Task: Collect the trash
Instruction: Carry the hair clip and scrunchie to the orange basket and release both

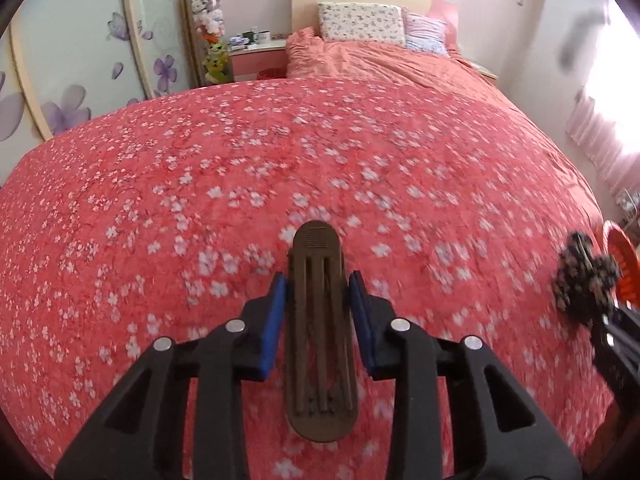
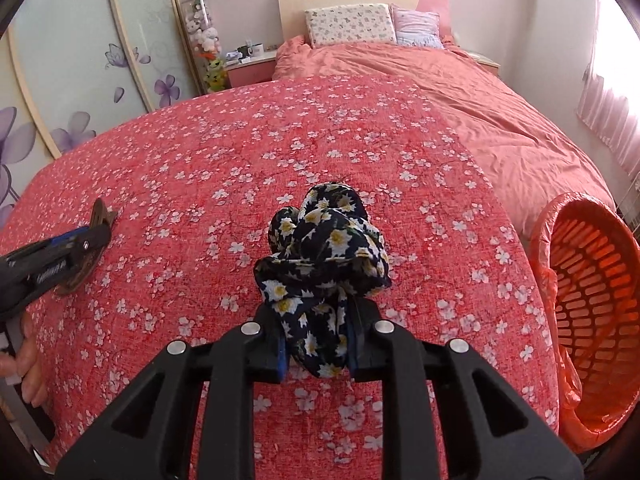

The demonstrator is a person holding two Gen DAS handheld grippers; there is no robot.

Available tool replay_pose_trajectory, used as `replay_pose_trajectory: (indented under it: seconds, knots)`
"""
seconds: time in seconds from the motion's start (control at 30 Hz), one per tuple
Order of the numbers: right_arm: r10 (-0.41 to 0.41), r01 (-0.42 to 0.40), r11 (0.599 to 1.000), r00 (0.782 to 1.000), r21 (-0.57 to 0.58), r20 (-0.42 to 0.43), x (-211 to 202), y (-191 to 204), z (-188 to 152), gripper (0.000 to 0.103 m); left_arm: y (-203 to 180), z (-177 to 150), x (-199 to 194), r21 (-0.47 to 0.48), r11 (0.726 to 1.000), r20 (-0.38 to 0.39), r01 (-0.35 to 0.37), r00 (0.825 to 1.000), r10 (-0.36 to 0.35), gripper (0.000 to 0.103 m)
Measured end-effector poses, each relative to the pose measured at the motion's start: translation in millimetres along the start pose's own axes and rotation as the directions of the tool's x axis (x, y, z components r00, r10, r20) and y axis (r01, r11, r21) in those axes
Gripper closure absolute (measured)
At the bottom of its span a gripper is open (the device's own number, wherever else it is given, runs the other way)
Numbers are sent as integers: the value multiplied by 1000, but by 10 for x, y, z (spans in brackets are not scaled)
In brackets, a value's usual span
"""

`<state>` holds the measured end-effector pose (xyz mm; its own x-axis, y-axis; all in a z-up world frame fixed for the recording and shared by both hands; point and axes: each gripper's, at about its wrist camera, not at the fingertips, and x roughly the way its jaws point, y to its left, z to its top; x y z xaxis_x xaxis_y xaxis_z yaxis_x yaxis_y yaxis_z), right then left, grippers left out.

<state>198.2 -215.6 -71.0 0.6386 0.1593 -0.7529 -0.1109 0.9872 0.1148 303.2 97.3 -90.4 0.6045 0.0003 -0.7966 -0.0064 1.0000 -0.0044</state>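
My left gripper (image 1: 318,280) is shut on a long brown plastic hair clip (image 1: 316,240), which stands lengthwise between the blue pads over the red flowered bedspread (image 1: 200,180). The right wrist view shows the same gripper (image 2: 100,232) at the left edge, with the clip (image 2: 102,210) sticking out of it. My right gripper (image 2: 316,340) is shut on a bunched dark cloth with white and yellow daisies (image 2: 328,240), held just above the bedspread. In the left wrist view that cloth (image 1: 580,276) is a blur at the far right.
An orange slatted basket (image 2: 592,300) lined with an orange bag stands off the bed's right edge. A plain pink quilt (image 2: 480,100) and two pillows (image 2: 348,24) lie at the far end. A nightstand (image 2: 248,68) and wardrobe doors (image 2: 80,80) are on the left.
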Motion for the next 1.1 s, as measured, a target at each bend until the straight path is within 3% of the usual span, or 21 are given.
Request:
replay_pose_trajectory:
  seconds: [0.23,1.1]
  knots:
    - [11,-11,1000,1000,8,1,-17,-61,-45,83,-60,-167,-51,35,999,22,-25,999,25,69]
    - [59,-59,998,998,31,2,-17,-157,-49,79,109,-172,-53,-1,1000,21,-18,1000,18,67]
